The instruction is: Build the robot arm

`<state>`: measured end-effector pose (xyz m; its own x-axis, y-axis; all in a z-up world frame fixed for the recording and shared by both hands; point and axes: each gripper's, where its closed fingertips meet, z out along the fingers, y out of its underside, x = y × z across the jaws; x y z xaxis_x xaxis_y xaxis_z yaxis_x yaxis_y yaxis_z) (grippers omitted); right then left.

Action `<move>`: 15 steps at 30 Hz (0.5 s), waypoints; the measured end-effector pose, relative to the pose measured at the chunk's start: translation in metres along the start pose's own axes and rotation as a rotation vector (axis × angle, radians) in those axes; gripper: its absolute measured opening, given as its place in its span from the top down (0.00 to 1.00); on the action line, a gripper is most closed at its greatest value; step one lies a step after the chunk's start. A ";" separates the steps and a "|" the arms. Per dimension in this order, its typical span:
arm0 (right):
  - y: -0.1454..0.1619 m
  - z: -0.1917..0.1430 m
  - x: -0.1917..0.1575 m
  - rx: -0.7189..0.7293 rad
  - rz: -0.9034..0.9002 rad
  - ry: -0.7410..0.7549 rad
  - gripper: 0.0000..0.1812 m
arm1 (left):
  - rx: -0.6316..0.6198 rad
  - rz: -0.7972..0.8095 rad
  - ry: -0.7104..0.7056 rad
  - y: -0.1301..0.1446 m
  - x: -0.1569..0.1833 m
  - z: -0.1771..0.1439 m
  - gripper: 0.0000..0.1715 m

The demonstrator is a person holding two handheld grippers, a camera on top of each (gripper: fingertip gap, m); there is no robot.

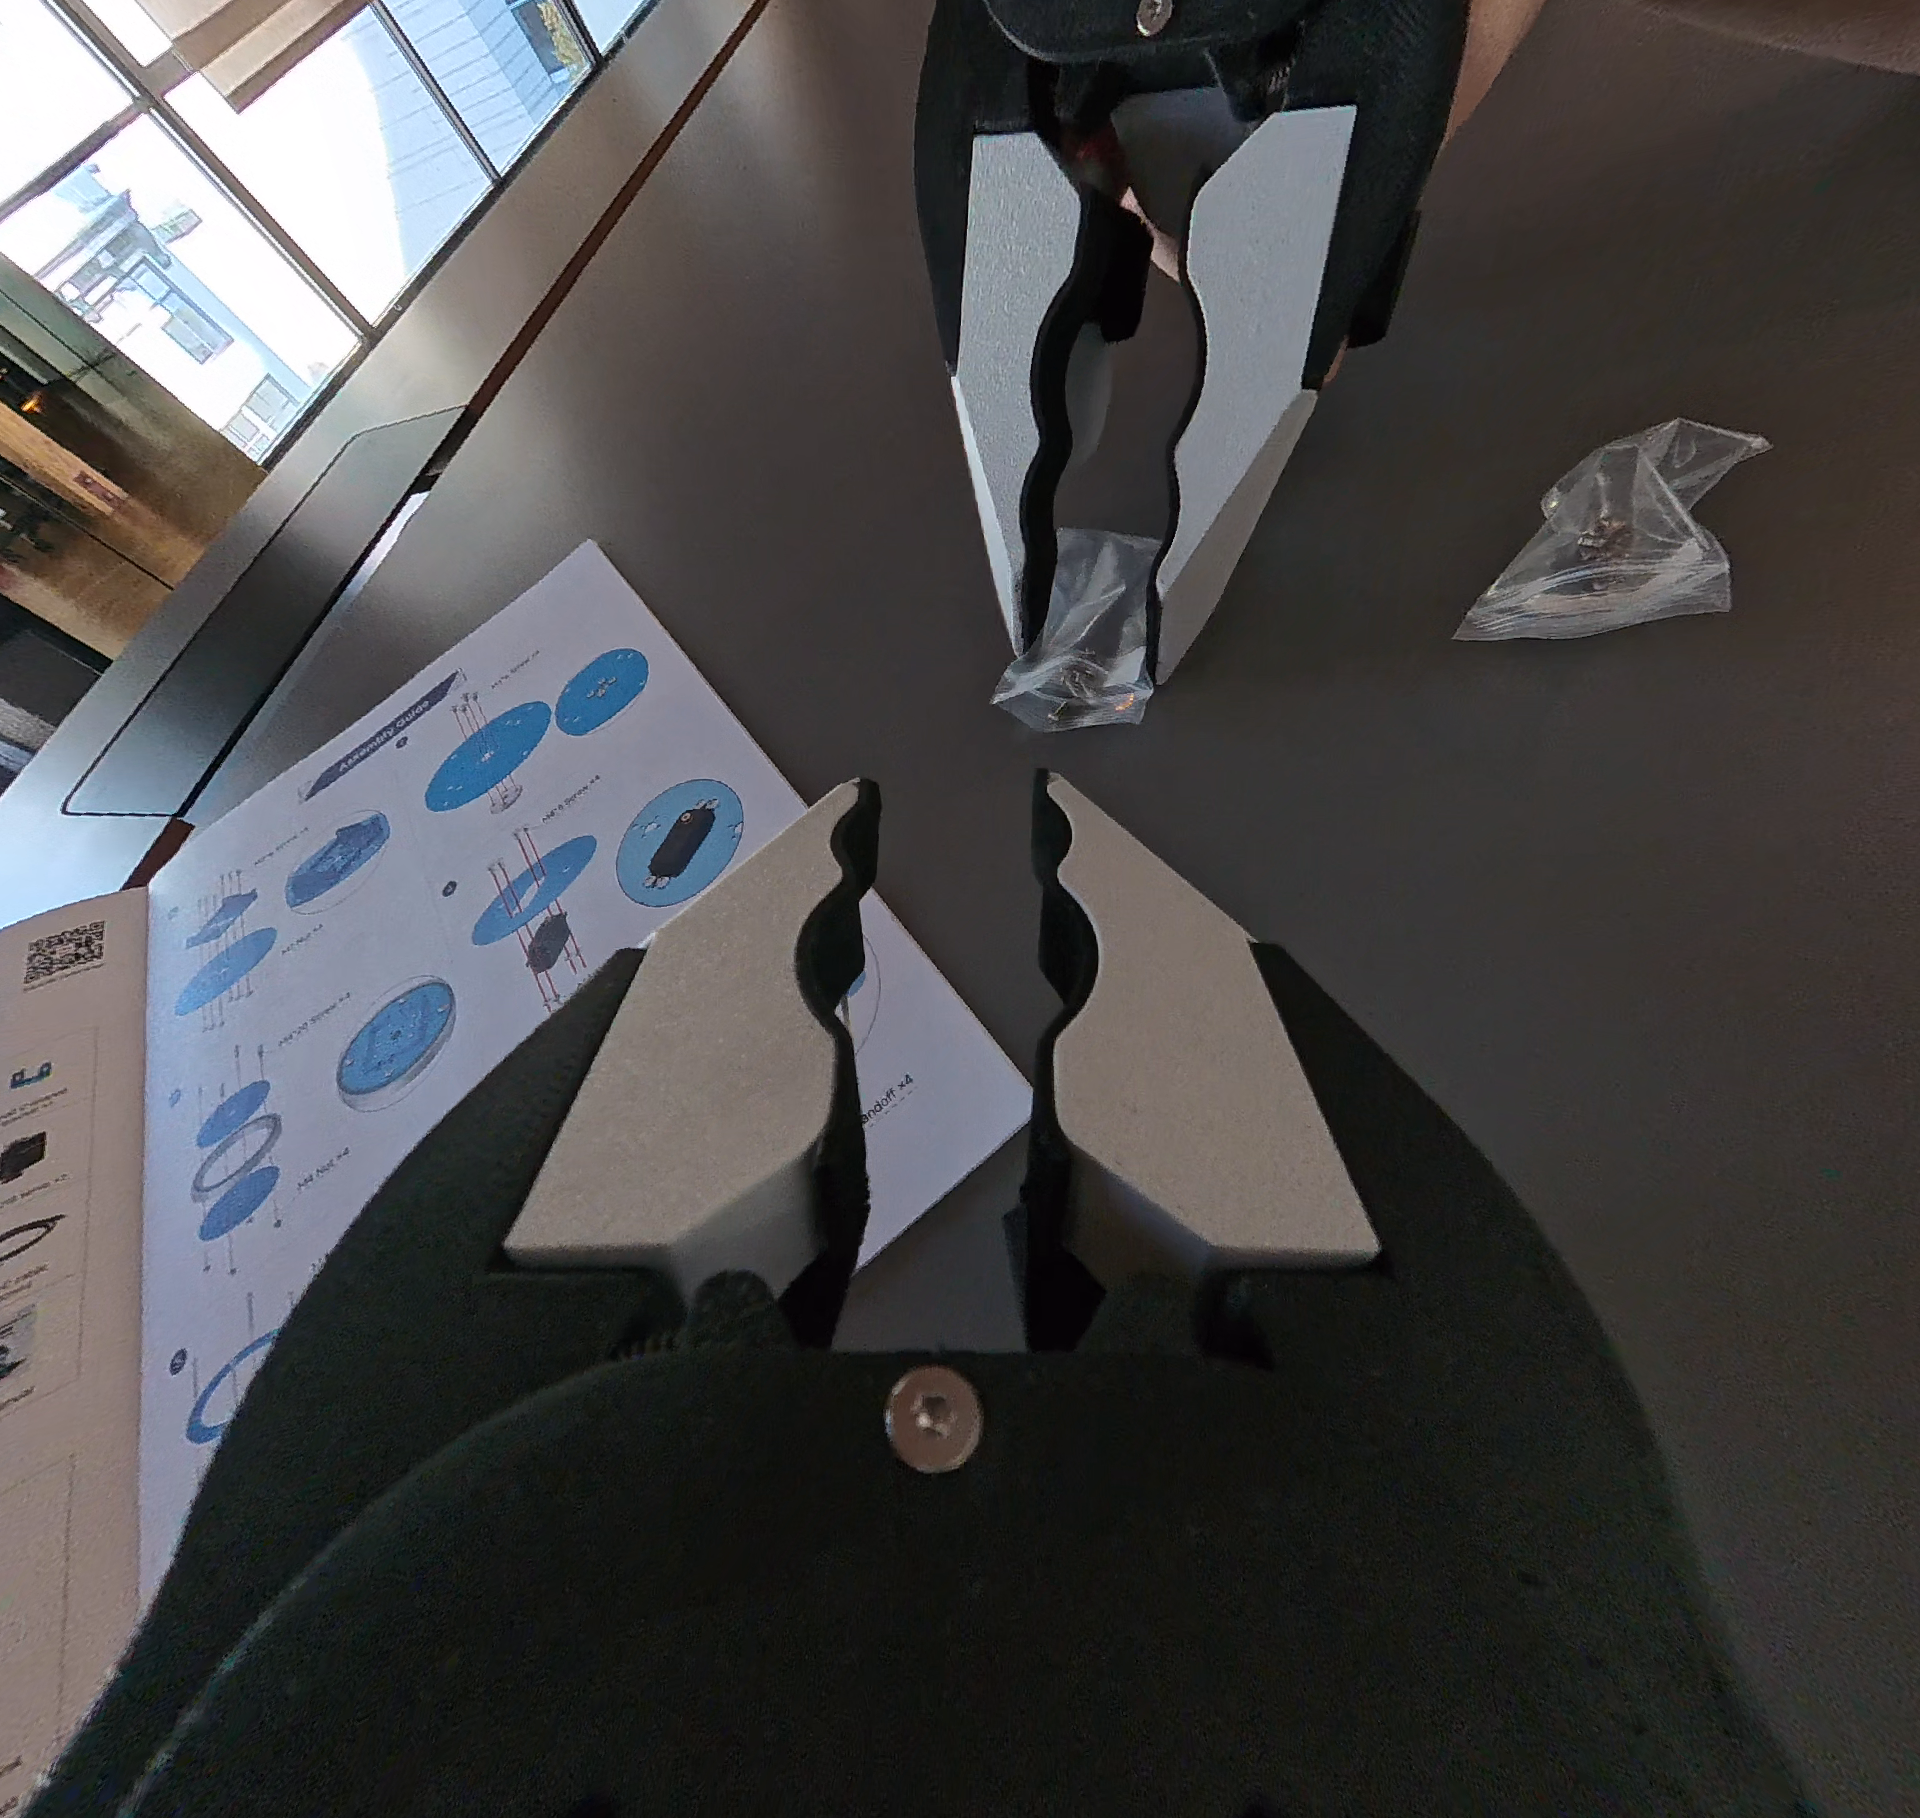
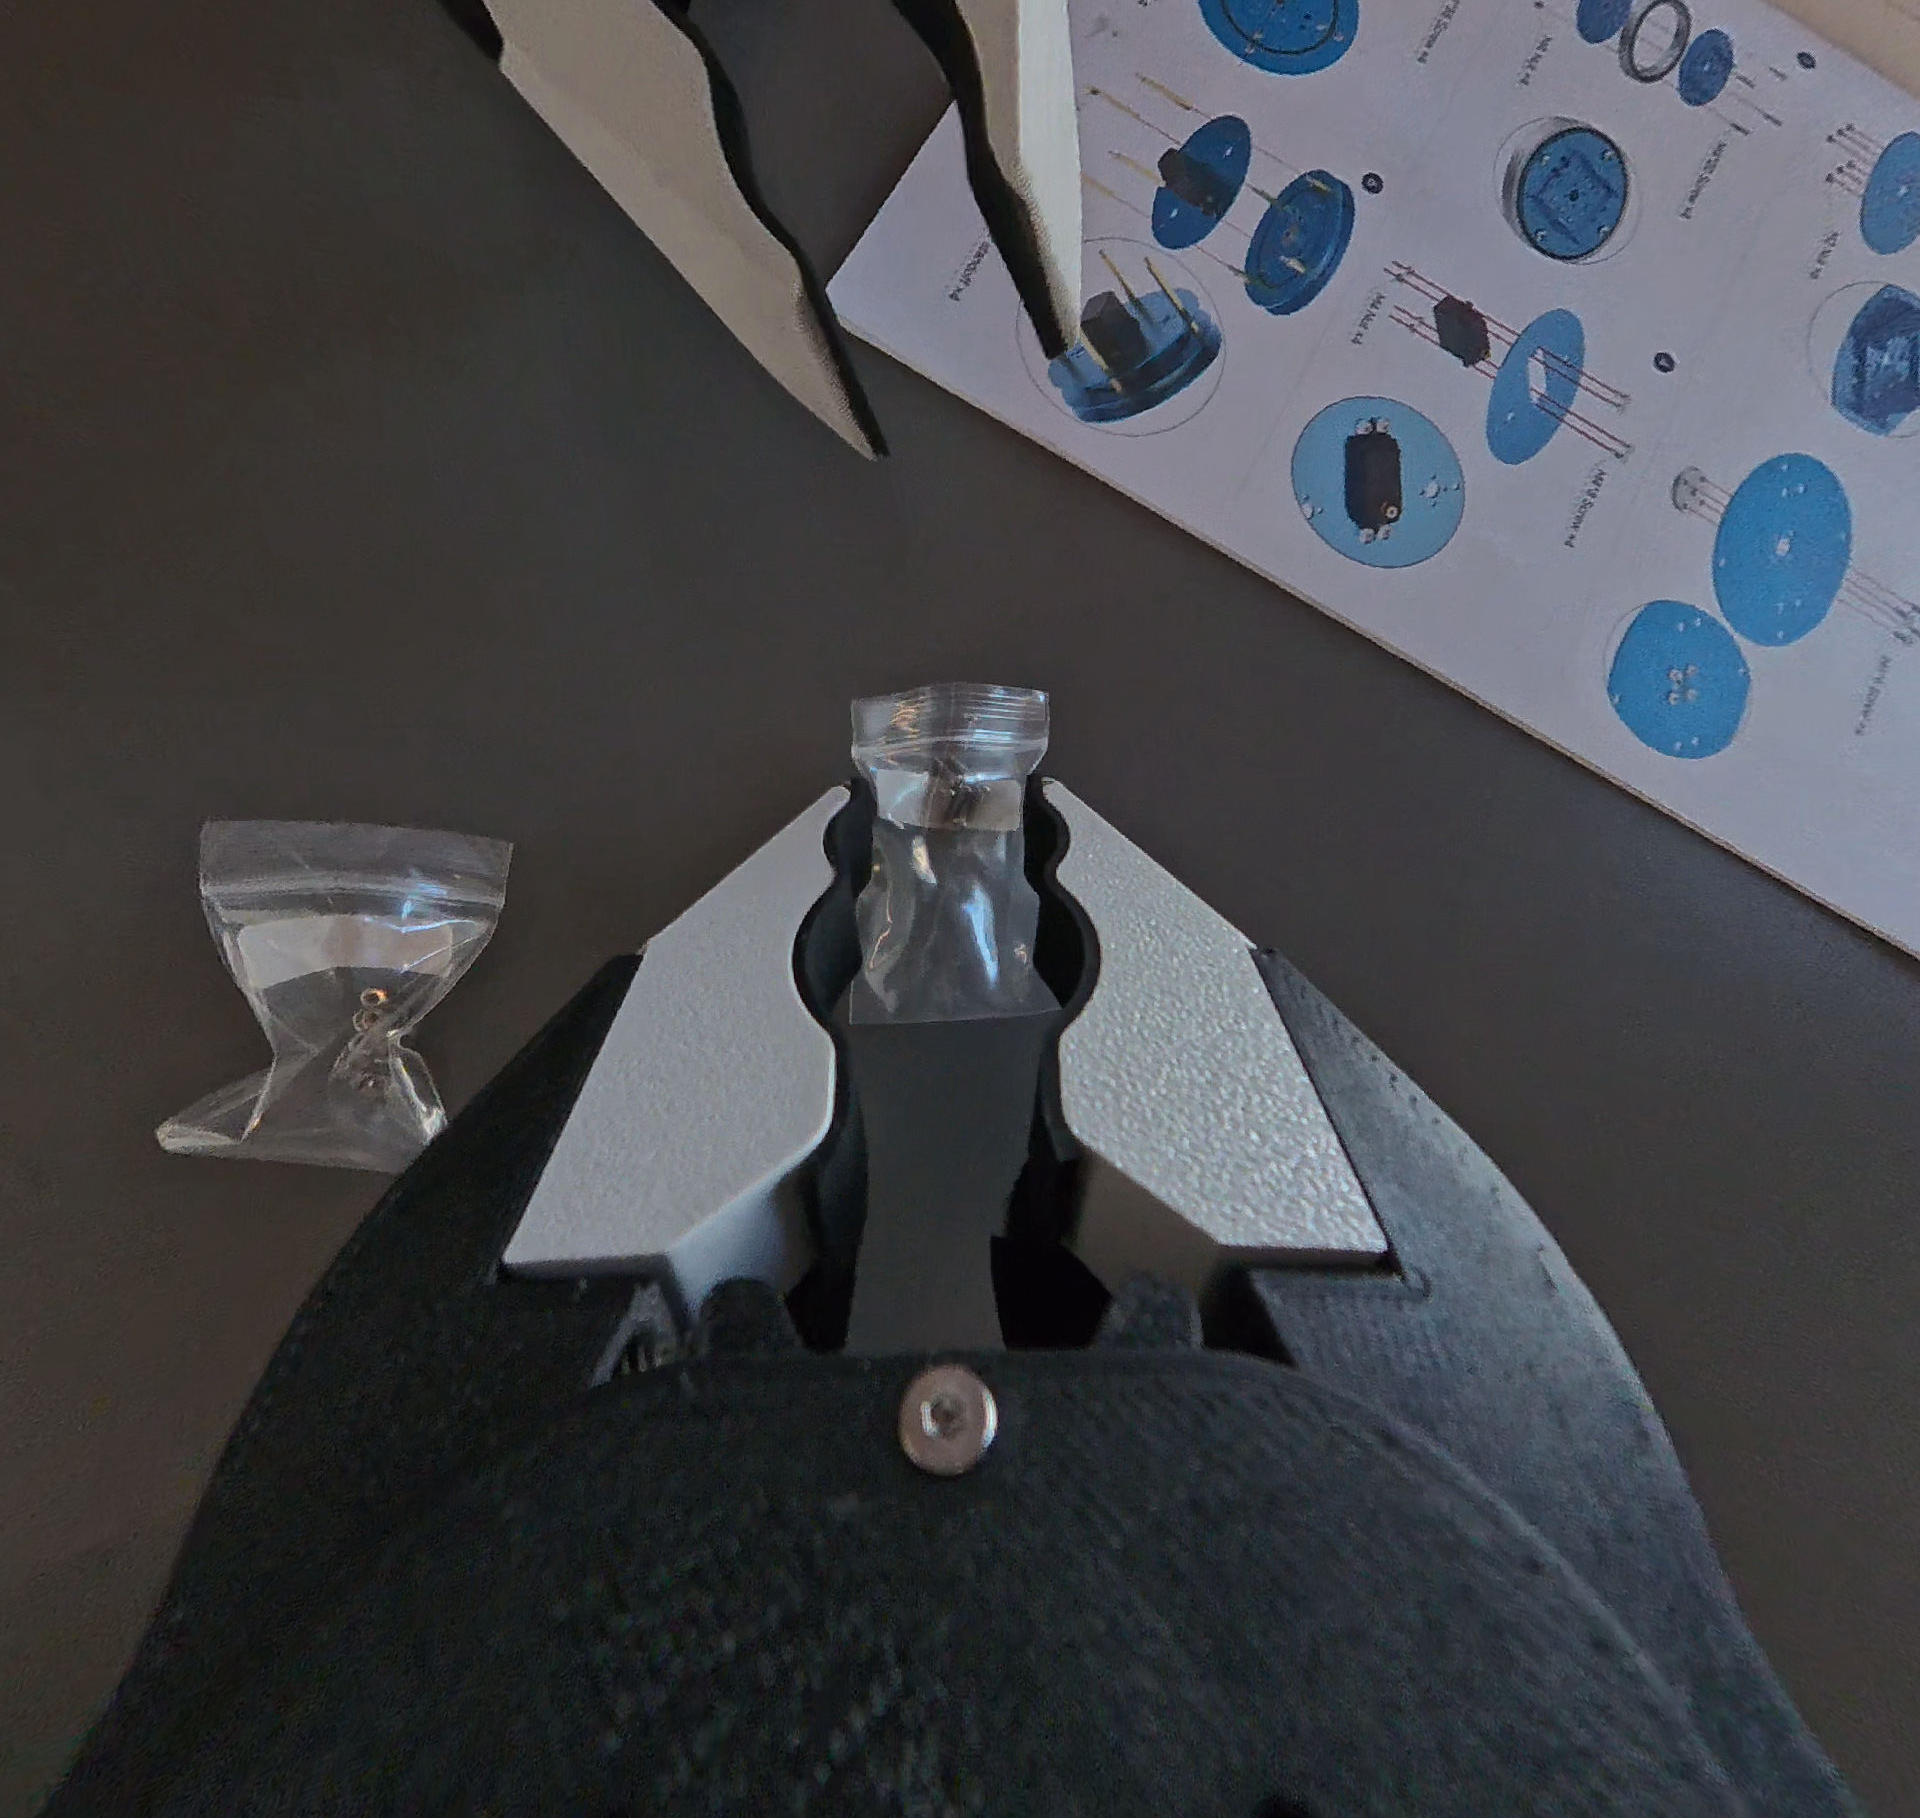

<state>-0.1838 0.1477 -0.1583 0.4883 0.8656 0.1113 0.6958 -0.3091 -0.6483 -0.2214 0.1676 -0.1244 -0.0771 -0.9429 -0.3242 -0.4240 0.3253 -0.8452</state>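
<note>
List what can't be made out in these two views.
- Held bag contents: small dark bits, too small to identify in either view.
- Loose bag lower corner: hidden behind the right gripper body, right wrist view.
- Instruction sheet: cut off by frame edges, partly covered by the left gripper.

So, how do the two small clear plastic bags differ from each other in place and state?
The bag between the fingers sits inside the right hand-held gripper, its zip end poking past the fingertips. The loose bag lies apart on the dark table, touched by nothing.

The gripped bag is squeezed narrow; the loose bag is wider and twisted at its middle.

Both are transparent zip bags holding a few small metal parts.
</note>
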 end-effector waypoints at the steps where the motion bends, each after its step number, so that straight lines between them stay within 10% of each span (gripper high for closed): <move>1: 0.000 0.000 0.000 -0.008 -0.009 0.006 0.84 | 0.000 0.000 -0.002 0.000 0.000 0.000 0.84; 15: -0.003 -0.001 0.002 -0.106 -0.177 0.099 0.86 | -0.021 0.010 -0.014 0.003 -0.002 0.002 0.84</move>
<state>-0.1847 0.1499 -0.1552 0.3988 0.8690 0.2930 0.8242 -0.1995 -0.5300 -0.2205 0.1710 -0.1272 -0.0690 -0.9385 -0.3382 -0.4425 0.3326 -0.8328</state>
